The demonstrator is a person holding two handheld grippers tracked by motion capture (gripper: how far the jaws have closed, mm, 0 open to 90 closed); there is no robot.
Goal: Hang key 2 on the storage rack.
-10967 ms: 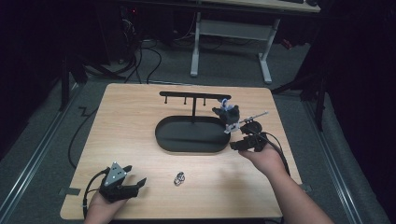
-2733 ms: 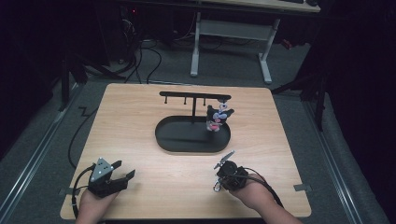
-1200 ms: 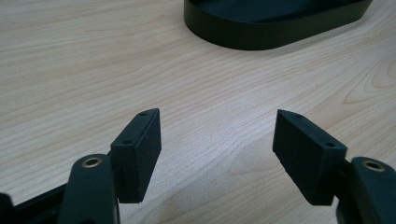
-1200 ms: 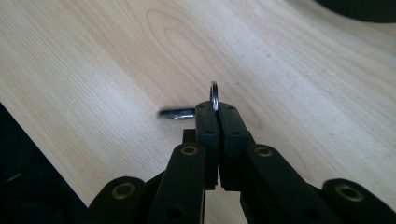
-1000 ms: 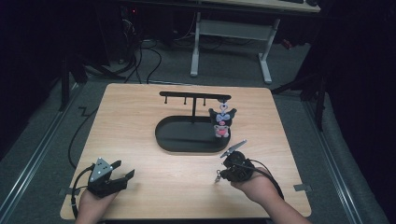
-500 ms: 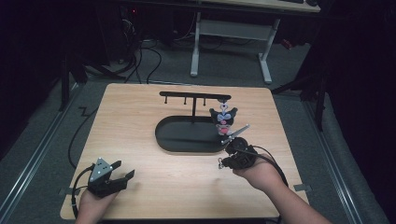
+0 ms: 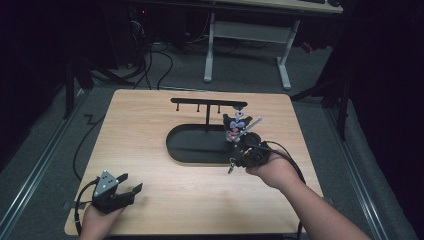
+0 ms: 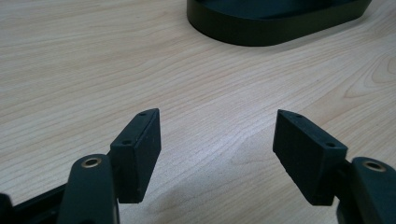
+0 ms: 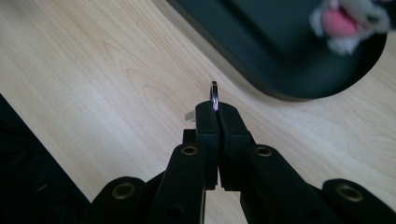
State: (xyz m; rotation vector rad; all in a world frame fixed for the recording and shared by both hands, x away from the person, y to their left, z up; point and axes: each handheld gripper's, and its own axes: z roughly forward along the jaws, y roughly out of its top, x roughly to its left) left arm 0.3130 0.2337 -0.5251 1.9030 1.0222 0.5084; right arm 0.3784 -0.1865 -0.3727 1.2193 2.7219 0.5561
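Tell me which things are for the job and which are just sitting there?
For the job: key ring, pinched in the right hand-held gripper; black hook stand; plush keychain hanging on it.

Just sitting there: left hand-held gripper, open; floor cables; white desk frame.

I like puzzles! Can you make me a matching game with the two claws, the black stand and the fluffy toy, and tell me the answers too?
Things:
1. left claw
2. right claw
3. black stand
4. fluffy toy

States:
A. hangs from the stand's bar
B. pinched shut on a small metal ring
C. open with nothing between its fingers
D. stands on the wooden table

Pairs: 1-C, 2-B, 3-D, 4-A
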